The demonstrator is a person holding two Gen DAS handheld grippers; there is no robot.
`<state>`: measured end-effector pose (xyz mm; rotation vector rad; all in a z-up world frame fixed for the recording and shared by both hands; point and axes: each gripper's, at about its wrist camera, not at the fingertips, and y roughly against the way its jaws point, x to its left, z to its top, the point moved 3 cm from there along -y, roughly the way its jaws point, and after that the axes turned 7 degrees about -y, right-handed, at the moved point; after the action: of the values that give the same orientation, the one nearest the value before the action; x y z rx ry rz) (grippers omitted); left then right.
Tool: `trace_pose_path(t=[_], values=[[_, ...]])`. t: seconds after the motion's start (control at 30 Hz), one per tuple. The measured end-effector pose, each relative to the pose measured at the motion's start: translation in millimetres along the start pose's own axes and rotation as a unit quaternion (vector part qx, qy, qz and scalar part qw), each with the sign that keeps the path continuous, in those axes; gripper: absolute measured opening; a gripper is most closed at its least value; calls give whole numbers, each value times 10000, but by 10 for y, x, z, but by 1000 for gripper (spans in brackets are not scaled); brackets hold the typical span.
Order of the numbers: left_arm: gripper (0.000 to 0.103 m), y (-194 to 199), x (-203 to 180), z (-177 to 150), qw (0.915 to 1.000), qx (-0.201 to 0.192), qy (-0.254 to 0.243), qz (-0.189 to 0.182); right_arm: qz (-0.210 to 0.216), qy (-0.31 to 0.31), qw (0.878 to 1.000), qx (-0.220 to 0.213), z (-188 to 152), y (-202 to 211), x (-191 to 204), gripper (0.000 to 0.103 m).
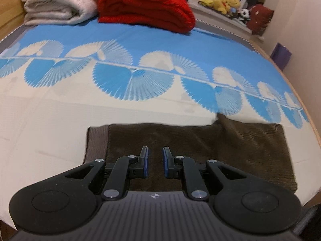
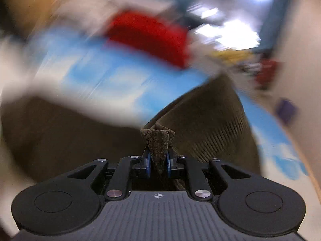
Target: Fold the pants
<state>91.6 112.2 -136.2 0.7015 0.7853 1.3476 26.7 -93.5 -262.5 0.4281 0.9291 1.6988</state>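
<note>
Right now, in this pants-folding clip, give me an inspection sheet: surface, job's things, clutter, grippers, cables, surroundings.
Surface: bed with a blue-and-cream fan-patterned cover.
Job's things: brown corduroy pants, lying partly folded near the front edge.
Clutter: folded red blanket and folded cream blanket at the far end.
Grippers: left gripper empty, jaws slightly apart above the pants; right gripper shut on a bunched fold of the pants; that view is blurred.
Cables: nothing seen.
Surroundings: yellow plush toys on a ledge, pale wall.

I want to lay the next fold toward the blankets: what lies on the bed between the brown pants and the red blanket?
Nothing but bedspread: in the left wrist view the stretch from the brown pants to the red blanket is bare patterned cloth.
</note>
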Motion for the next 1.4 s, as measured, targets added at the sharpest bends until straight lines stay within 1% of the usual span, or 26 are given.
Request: trace_pose_path(t=[0.03, 0.1, 0.17, 0.27, 0.33, 0.37, 0.4, 0.43, 0.47, 0.5, 0.53, 0.63, 0.67, 0.7, 0.73, 0.8, 0.87, 0.93, 0.97, 1.03, 1.13, 1.17, 1.2, 1.27, 1.3, 1.4], values=[[16, 0, 38, -25, 10000, 40, 34, 5, -15, 69, 9999, 75, -83, -31, 82, 15], [16, 10, 76, -46, 10000, 50, 54, -43, -190, 317, 9993, -97, -97, 41, 132, 15], [16, 26, 92, -34, 10000, 8, -12, -63, -130, 210, 9996, -161, -25, 160, 37, 15], [16, 15, 113, -5, 10000, -18, -70, 1, -342, 200, 9977, -558, 156, 429, -154, 15], [16, -23, 126, -5, 10000, 46, -19, -16, -392, 255, 9953, -849, 155, 580, -163, 15], [16, -43, 120, -5, 10000, 78, -23, -32, -312, 476, 9946, -866, 94, 568, -114, 15], [16, -61, 103, -2, 9999, 111, -36, -35, -113, 819, 9941, -700, -19, 475, -48, 15], [16, -82, 79, 0, 9999, 159, -44, -46, 150, 1009, 9941, -364, -120, 395, -21, 16], [16, -94, 54, -5, 9998, 191, -32, -80, 485, 947, 9943, 110, -203, 321, -35, 16], [17, -106, 16, -14, 9996, 228, -16, -167, 852, 613, 9936, 424, -243, 318, -110, 16], [22, -123, -38, -20, 9993, 262, -14, -258, 1085, 295, 9925, 479, -245, 378, -210, 16], [27, -195, -225, -46, 9970, 415, -35, -658, 1401, -641, 9877, 274, -139, 614, -631, 18], [28, -238, -300, -67, 9959, 478, -43, -762, 1552, -1094, 9817, 148, -94, 702, -861, 21], [28, -299, -389, -83, 9943, 584, -46, -890, 1553, -1425, 9775, 35, -82, 770, -1074, 26], [31, -376, -490, -106, 9919, 729, -16, -1044, 1408, -1766, 9741, -79, -79, 824, -1308, 28], [36, -536, -715, -145, 9854, 1040, 36, -1349, 948, -2542, 9623, -210, -135, 864, -1810, 40], [38, -686, -926, -172, 9800, 1223, 20, -1568, 462, -3340, 9413, -157, -328, 823, -2298, 48], [38, -841, -1078, -204, 9771, 1415, 36, -1586, -43, -3806, 9247, 61, -588, 754, -2665, 49], [38, -906, -1131, -225, 9764, 1475, 81, -1577, -193, -4004, 9161, 116, -727, 730, -2816, 49], [38, -1041, -1225, -275, 9756, 1578, 135, -1520, -245, -4270, 9036, 229, -997, 699, -2942, 49], [34, -1238, -1337, -355, 9751, 1825, 154, -1247, -119, -4812, 8751, 510, -1332, 619, -3058, 49], [28, -1264, -1371, -374, 9744, 1860, 120, -1254, -44, -4979, 8652, 594, -1408, 585, -3078, 49], [16, -1296, -1435, -402, 9729, 1917, 20, -1290, 51, -5131, 8557, 663, -1422, 480, -3066, 49], [10, -1257, -1536, -378, 9764, 1802, -399, -1123, 140, -5248, 8484, 680, -1451, 430, -3042, 52], [3, -1203, -1557, -340, 9768, 1738, -510, -1144, 203, -5264, 8473, 679, -1435, 400, -3053, 53], [3, -714, -1496, -125, 9809, 1133, -191, -1573, 348, -5472, 8334, 689, -1441, 346, -3095, 53]])
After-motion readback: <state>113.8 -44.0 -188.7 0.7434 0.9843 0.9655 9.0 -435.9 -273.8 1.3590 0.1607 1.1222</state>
